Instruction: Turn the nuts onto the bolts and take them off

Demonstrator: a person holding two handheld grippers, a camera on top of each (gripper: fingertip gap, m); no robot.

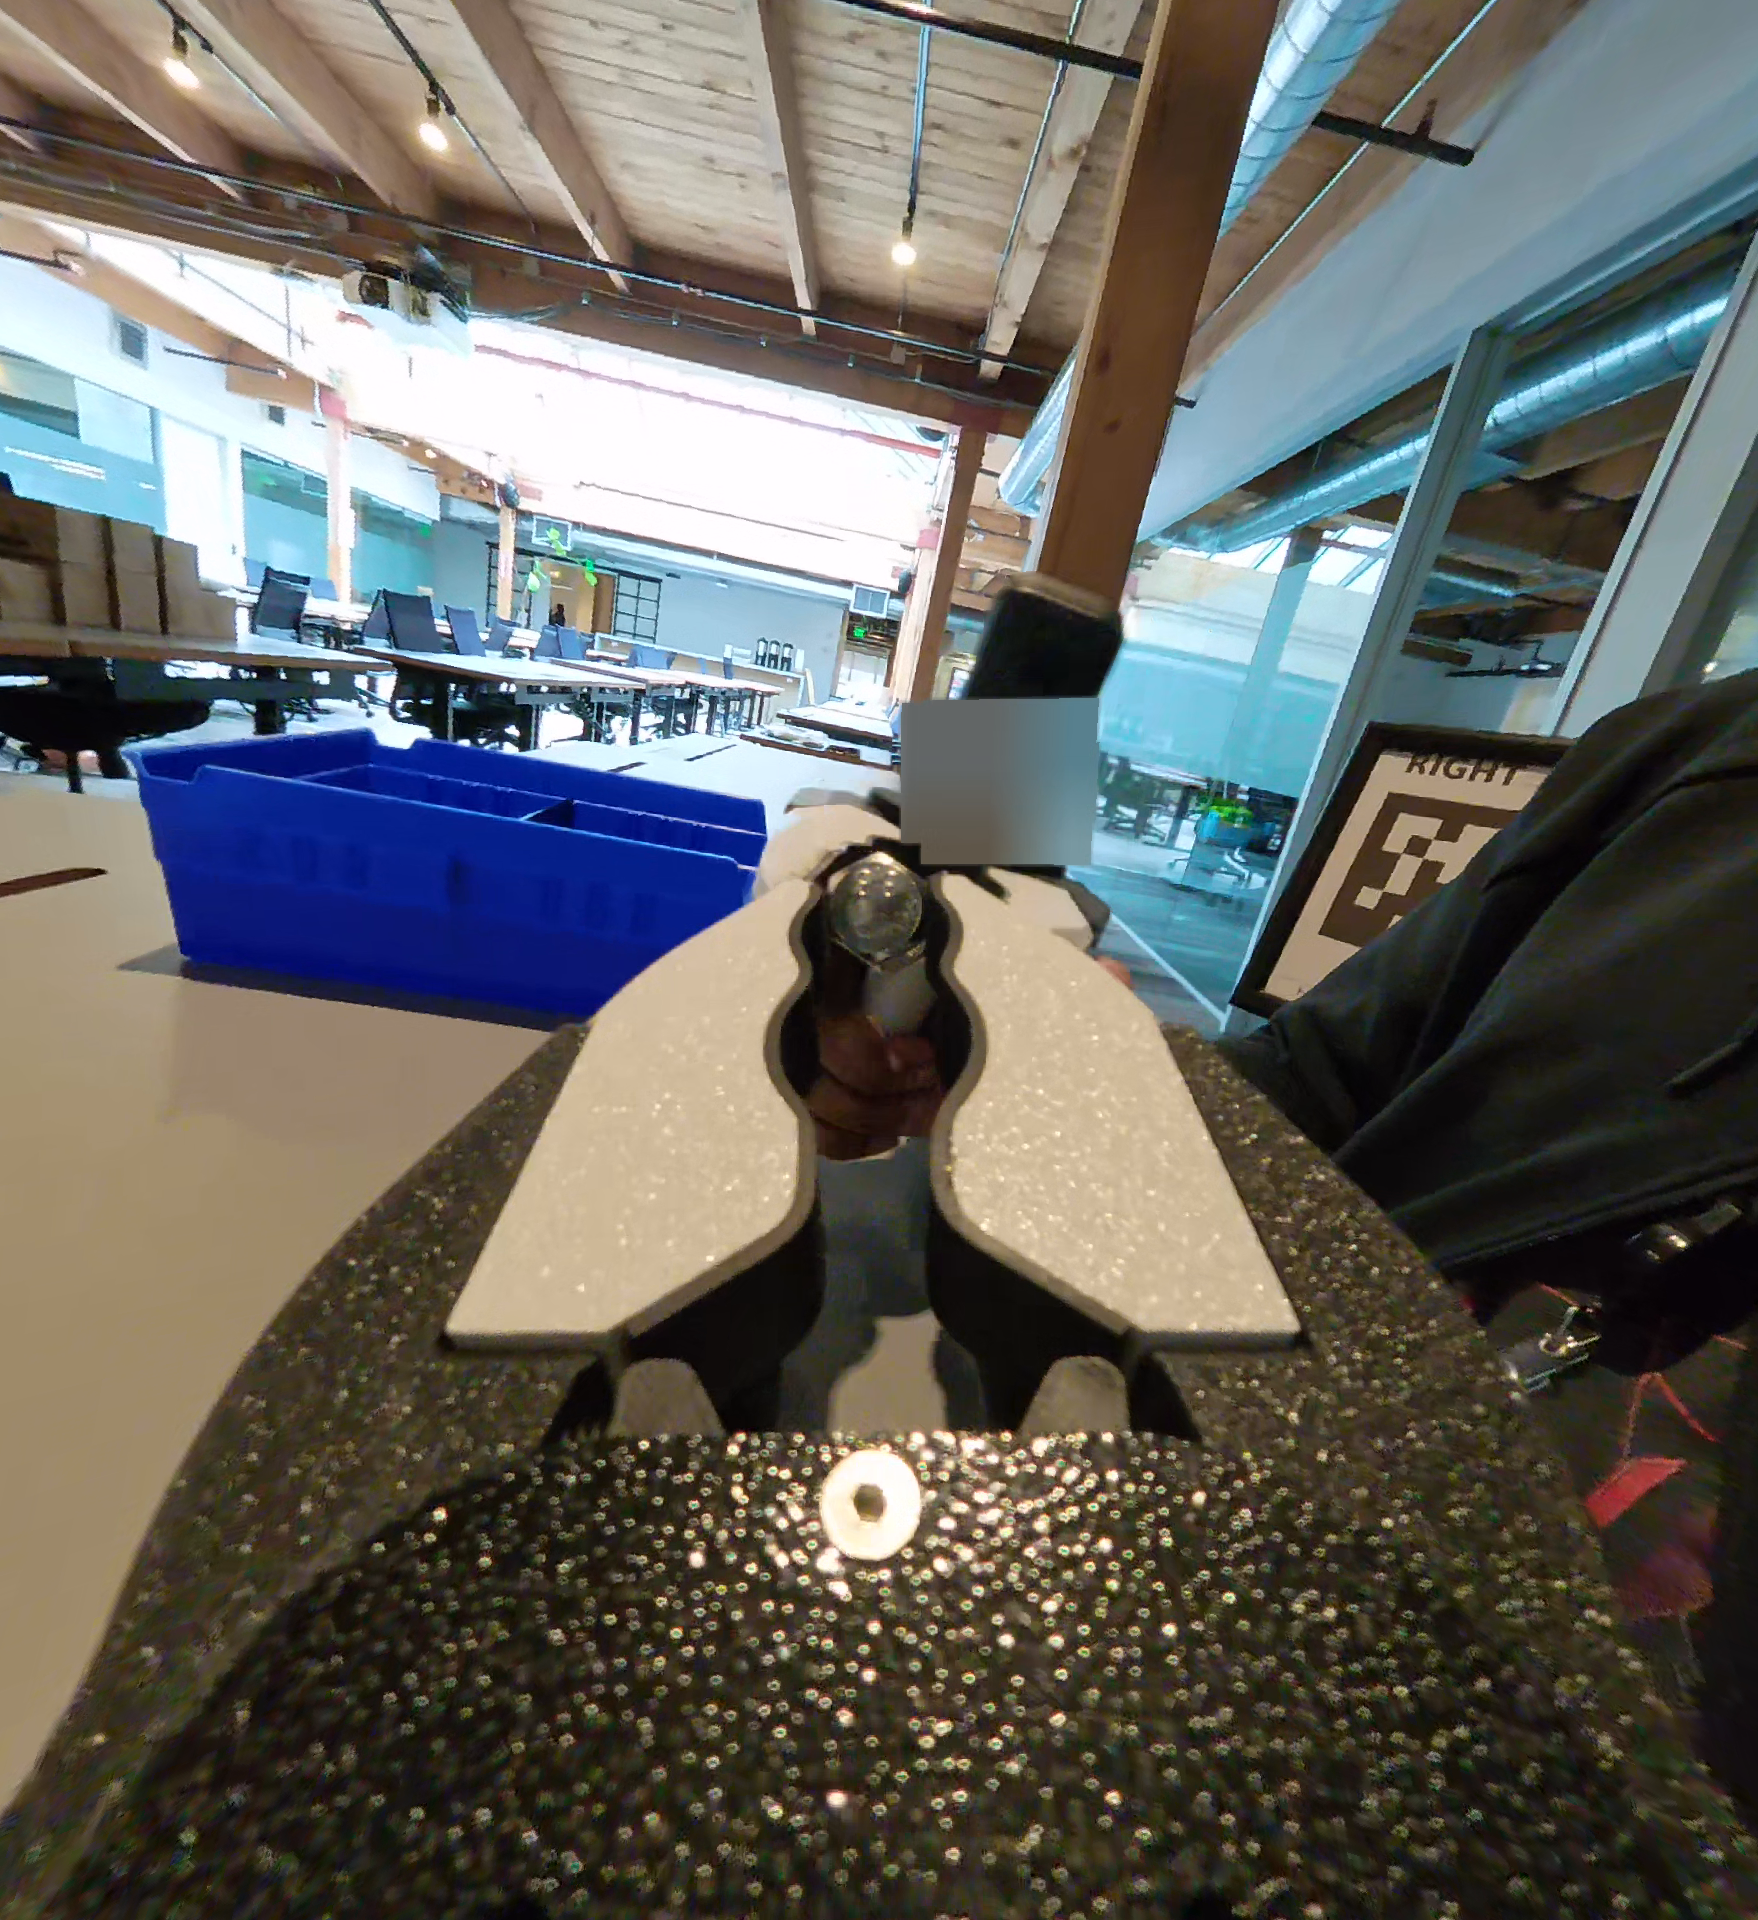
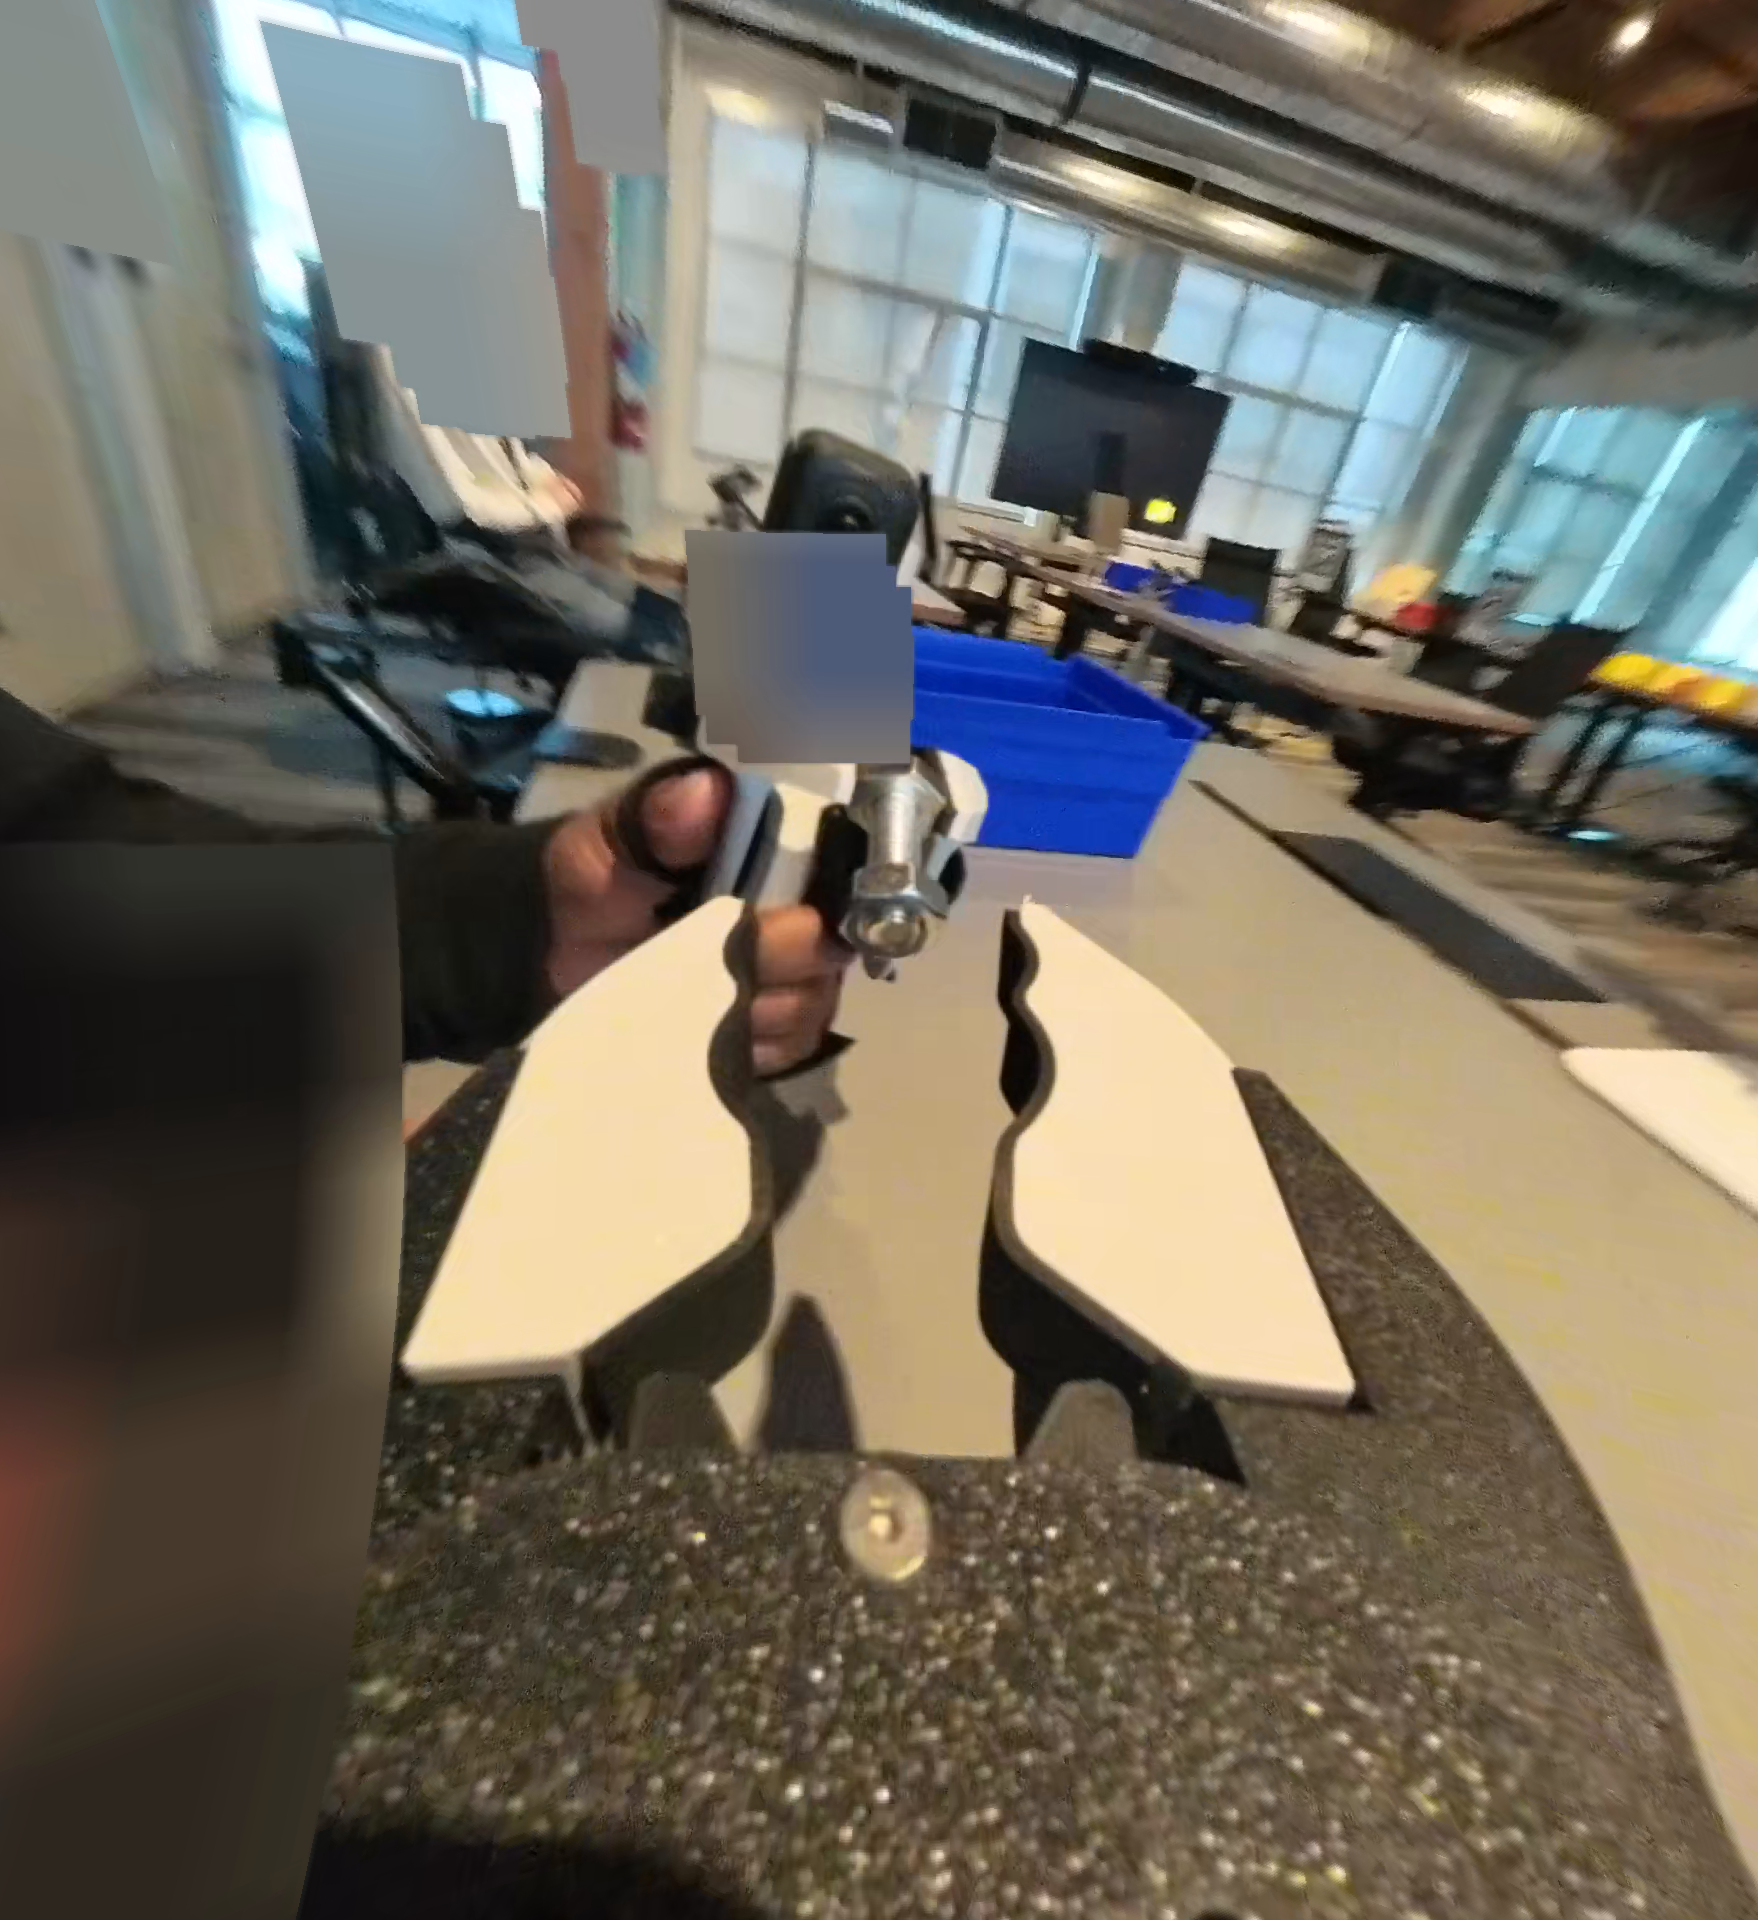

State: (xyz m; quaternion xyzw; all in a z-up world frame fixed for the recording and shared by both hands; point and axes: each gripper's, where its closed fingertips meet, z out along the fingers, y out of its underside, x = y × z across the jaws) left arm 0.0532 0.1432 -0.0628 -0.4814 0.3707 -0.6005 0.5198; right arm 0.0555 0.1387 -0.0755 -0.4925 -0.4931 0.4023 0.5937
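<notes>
The left hand-held gripper (image 1: 875, 914) clamps the bolt (image 2: 880, 868) (nut (image 2: 885, 914) on), just ahead of the wide-open right hand-held gripper (image 2: 875, 925).

Left gripper (image 1: 873, 914): white fingers (image 1: 646, 1143) on black, glitter-speckled body; showing silver bolt (image 1: 873, 909). Right gripper (image 2: 932, 935): white fingers (image 2: 1166, 1174), same speckled black; silver nut (image 2: 885, 914) w/ bolt showing beyond. Bin (image 1: 439, 883) showing solid blue. Table (image 1: 127, 1195) appearing pale grey. Sleeve (image 1: 1581, 935): black.
</notes>
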